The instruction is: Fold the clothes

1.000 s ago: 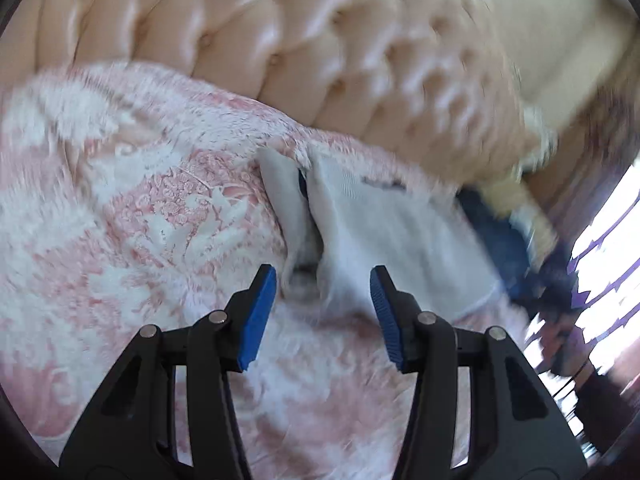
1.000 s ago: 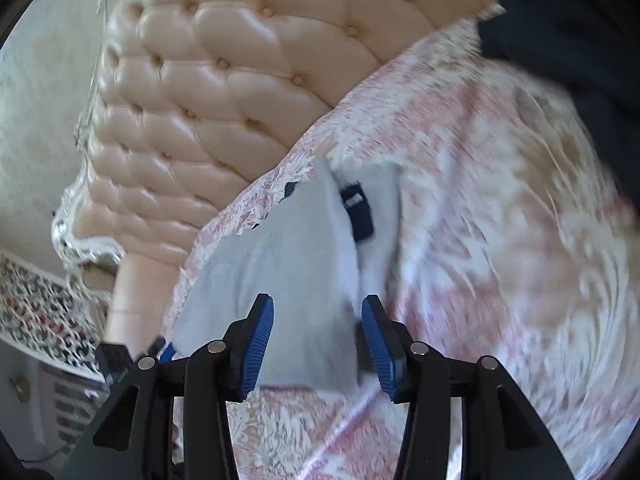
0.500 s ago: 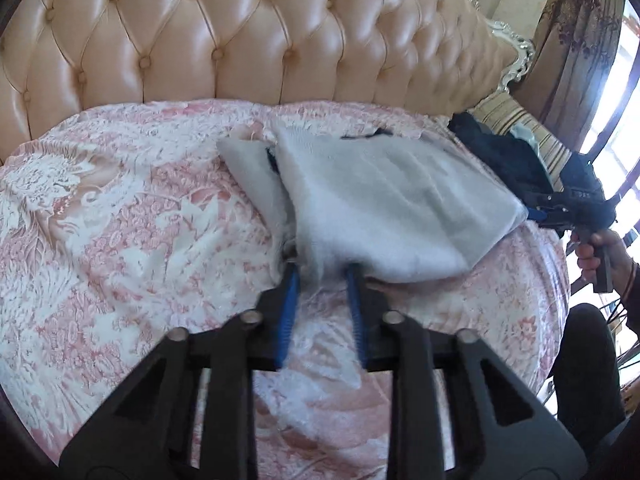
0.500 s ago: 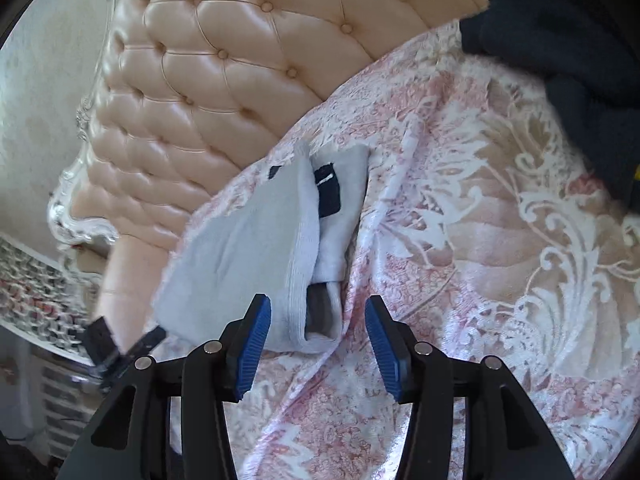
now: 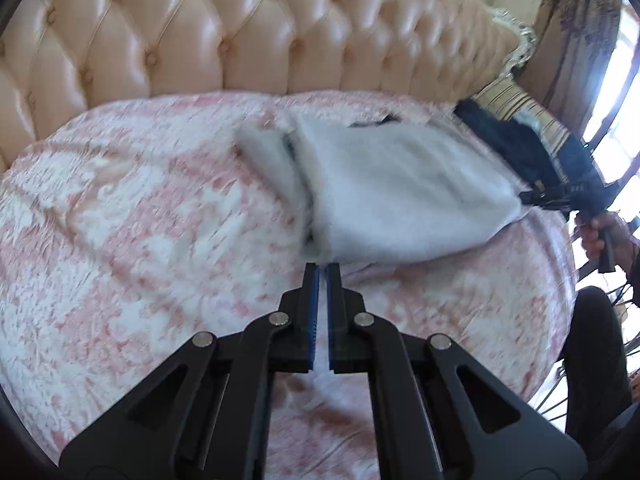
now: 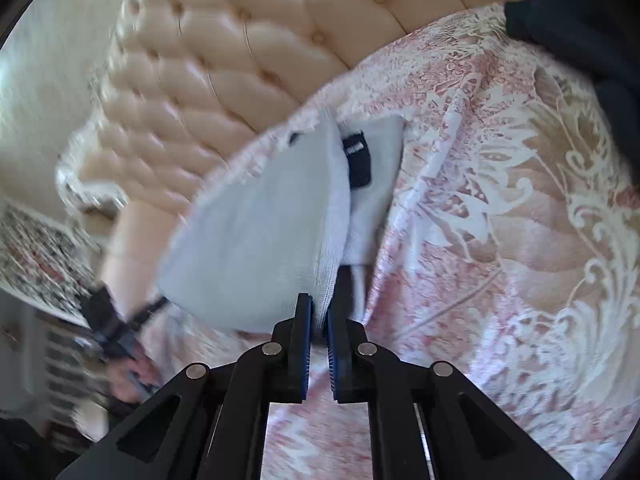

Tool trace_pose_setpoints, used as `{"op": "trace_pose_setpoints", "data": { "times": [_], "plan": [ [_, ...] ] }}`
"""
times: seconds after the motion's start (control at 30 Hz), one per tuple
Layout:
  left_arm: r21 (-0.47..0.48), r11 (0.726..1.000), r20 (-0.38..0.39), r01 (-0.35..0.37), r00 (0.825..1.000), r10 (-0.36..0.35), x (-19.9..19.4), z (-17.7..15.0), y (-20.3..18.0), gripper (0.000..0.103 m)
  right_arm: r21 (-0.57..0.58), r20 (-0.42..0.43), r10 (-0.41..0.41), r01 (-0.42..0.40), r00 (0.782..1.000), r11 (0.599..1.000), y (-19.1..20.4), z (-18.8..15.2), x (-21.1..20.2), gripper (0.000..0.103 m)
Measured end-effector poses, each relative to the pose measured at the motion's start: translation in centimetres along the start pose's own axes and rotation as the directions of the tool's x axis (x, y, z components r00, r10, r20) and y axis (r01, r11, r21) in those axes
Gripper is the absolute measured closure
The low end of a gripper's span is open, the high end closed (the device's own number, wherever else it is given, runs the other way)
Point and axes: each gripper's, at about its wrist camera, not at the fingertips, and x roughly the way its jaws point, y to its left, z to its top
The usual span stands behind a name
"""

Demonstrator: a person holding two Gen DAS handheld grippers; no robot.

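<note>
While pinching the near hem of the grey garment (image 5: 400, 192), both grippers sit at the fold's start. Left gripper (image 5: 322, 270) closed at the garment's 6 o'clock corner, apparently on cloth, though blur hides the contact. Right gripper (image 6: 318, 312) clamped on the ribbed hem (image 6: 332, 240), fabric plainly between the pads. Garment spread on the pink floral bedspread (image 5: 140, 220), collar end toward the tufted headboard (image 5: 240, 32) at 12 o'clock, dark label (image 6: 357, 158) showing. Dark clothes (image 6: 580, 20) lying well apart at 2 o'clock. Next, probably: lift both corners evenly, carry toward 12 o'clock, keep the hem taut, lay edge on edge.
</note>
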Motion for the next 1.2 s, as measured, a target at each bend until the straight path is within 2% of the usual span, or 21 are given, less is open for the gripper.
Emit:
{"op": "trace_pose_setpoints", "data": {
  "times": [0.07, 0.13, 0.23, 0.3, 0.33, 0.37, 0.4, 0.57, 0.63, 0.67, 0.7, 0.73, 0.77, 0.83, 0.87, 0.97, 1.0, 1.03, 1.07, 1.13, 1.2],
  "plan": [
    [-0.009, 0.999, -0.029, -0.031, 0.999, 0.030, 0.2, -0.5, 0.7, 0.100, 0.012, -0.002, -0.022, 0.022, 1.000, 1.000, -0.5, 0.0, 0.3, 0.096],
    [-0.036, 0.999, -0.020, -0.023, 1.000, 0.022, -0.3, -0.7, 1.4, 0.100, 0.012, -0.001, -0.044, 0.044, 0.999, 0.999, -0.6, -0.1, 0.4, 0.096],
    [-0.137, 0.990, 0.097, 0.020, 0.995, -0.006, -2.4, 0.1, 2.8, 0.098, -0.025, -0.011, -0.089, 0.089, 0.996, 0.996, 0.3, 0.0, 0.6, 0.096],
    [-0.160, 0.985, 0.153, 0.071, 0.987, -0.046, -3.1, 0.5, 3.0, 0.075, -0.043, -0.014, -0.113, 0.112, 0.993, 0.993, 1.0, 0.2, 0.5, 0.094],
    [-0.150, 0.985, 0.172, 0.089, 0.983, -0.062, -3.2, 0.6, 2.8, 0.043, -0.048, -0.011, -0.120, 0.119, 0.993, 0.992, 1.3, 0.2, 0.4, 0.091],
    [-0.099, 0.991, 0.166, 0.086, 0.984, -0.069, -2.8, 0.8, 2.1, 0.029, -0.054, -0.008, -0.126, 0.125, 0.992, 0.991, 1.6, 0.3, 0.3, 0.091],
    [-0.047, 0.995, 0.158, 0.085, 0.984, -0.076, -2.5, 1.0, 1.3, 0.029, -0.068, -0.002, -0.133, 0.133, 0.991, 0.989, 2.0, 0.4, 0.0, 0.091],
    [0.062, 0.974, 0.075, 0.220, 0.972, -0.224, -1.1, 2.5, 1.0, 0.030, -0.170, 0.048, -0.190, 0.195, 0.981, 0.966, 4.7, 1.0, -2.0, 0.091],
    [0.083, 0.964, 0.040, 0.252, 0.966, -0.255, -0.3, 3.6, 1.2, 0.030, -0.201, 0.040, -0.144, 0.149, 0.989, 0.968, 5.7, 1.6, -1.7, 0.091],
    [0.075, 0.950, -0.007, 0.302, 0.953, -0.303, 0.5, 4.1, 1.4, 0.033, -0.216, 0.033, -0.116, 0.121, 0.993, 0.969, 6.2, 1.9, -1.5, 0.091],
    [0.088, 0.940, -0.049, 0.329, 0.944, -0.326, 1.0, 4.2, 1.2, 0.039, -0.230, 0.025, -0.089, 0.092, 0.996, 0.969, 6.6, 2.2, -1.3, 0.091],
    [0.099, 0.929, -0.091, 0.355, 0.933, -0.347, 1.6, 4.4, 1.1, 0.058, -0.230, 0.003, -0.060, 0.059, 0.998, 0.971, 6.8, 2.6, -0.6, 0.091],
    [0.118, 0.916, -0.128, 0.384, 0.921, -0.369, 1.9, 4.3, 0.7, 0.066, -0.219, -0.027, -0.032, 0.025, 0.999, 0.975, 6.7, 2.9, 0.3, 0.091],
    [0.140, 0.901, -0.201, 0.411, 0.903, -0.380, 2.8, 3.9, 0.2, 0.066, -0.188, -0.087, 0.024, -0.040, 0.996, 0.981, 6.2, 3.4, 1.9, 0.091],
    [0.153, 0.904, -0.225, 0.398, 0.905, -0.361, 3.2, 3.8, -0.2, 0.066, -0.179, -0.111, 0.029, -0.049, 0.993, 0.983, 5.8, 3.7, 2.6, 0.091],
    [0.143, 0.883, -0.218, 0.447, 0.885, -0.412, 3.1, 4.3, -0.2, 0.066, -0.160, -0.179, 0.017, -0.046, 0.984, 0.986, 4.4, 4.4, 4.5, 0.091],
    [0.172, 0.876, -0.248, 0.451, 0.880, -0.405, 3.2, 4.3, -0.5, 0.066, -0.147, -0.196, 0.018, -0.048, 0.980, 0.988, 3.8, 4.5, 5.0, 0.091],
    [0.200, 0.867, -0.277, 0.456, 0.875, -0.396, 3.4, 4.3, -0.7, 0.068, -0.132, -0.212, 0.021, -0.050, 0.977, 0.990, 3.2, 4.6, 5.3, 0.094],
    [0.239, 0.857, -0.319, 0.457, 0.870, -0.375, 3.5, 4.2, -1.2, 0.081, -0.109, -0.221, 0.019, -0.044, 0.975, 0.993, 2.6, 4.7, 5.6, 0.099],
    [0.286, 0.835, -0.391, 0.469, 0.853, -0.345, 3.6, 4.4, -1.6, 0.094, -0.083, -0.224, 0.029, -0.048, 0.974, 0.995, 1.7, 4.8, 5.7, 0.100],
    [0.331, 0.810, -0.459, 0.484, 0.832, -0.310, 3.8, 4.6, -2.0, 0.097, -0.110, -0.217, 0.006, -0.031, 0.976, 0.993, 1.6, 4.8, 5.6, 0.103]
  ]
}}
